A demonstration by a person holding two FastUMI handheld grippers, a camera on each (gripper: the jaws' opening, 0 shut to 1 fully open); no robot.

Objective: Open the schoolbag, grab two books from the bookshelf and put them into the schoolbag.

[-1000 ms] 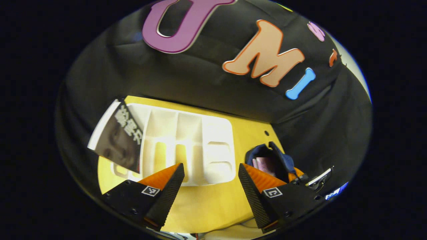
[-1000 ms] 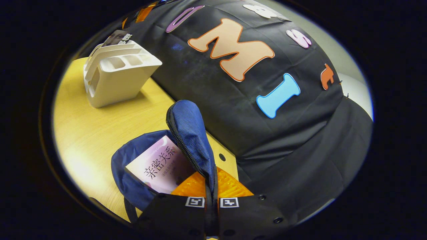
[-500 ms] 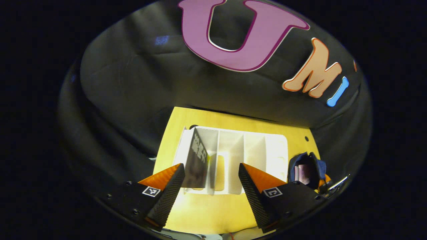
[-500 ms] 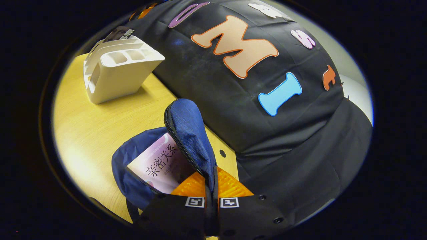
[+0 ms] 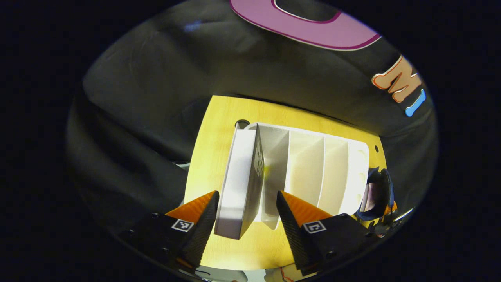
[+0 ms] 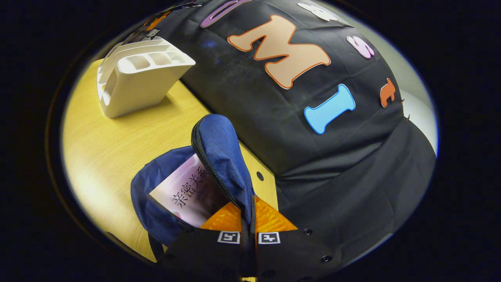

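Note:
In the left gripper view a dark-covered book [image 5: 242,180] stands in the leftmost slot of the white bookshelf [image 5: 309,172]. My left gripper [image 5: 245,213] is open, and the book's near edge sits between its fingers without being pinched. In the right gripper view the blue schoolbag [image 6: 219,152] stands open on the yellow table [image 6: 117,145] with a pink book [image 6: 188,192] inside it. My right gripper [image 6: 247,223] is shut on the schoolbag's raised flap, holding it up. The bookshelf [image 6: 137,78] sits at the far left. The schoolbag [image 5: 377,192] also appears beyond the shelf's right end.
The black cloth wall runs close behind the table in both views. A small round hole [image 6: 258,176] is in the tabletop right of the schoolbag, and another hole [image 5: 242,124] lies behind the bookshelf. Bare table lies between shelf and bag.
My left gripper swung left and closed in on the shelf until the dark book came between its open fingers. The right gripper kept its hold on the flap, barely shifting.

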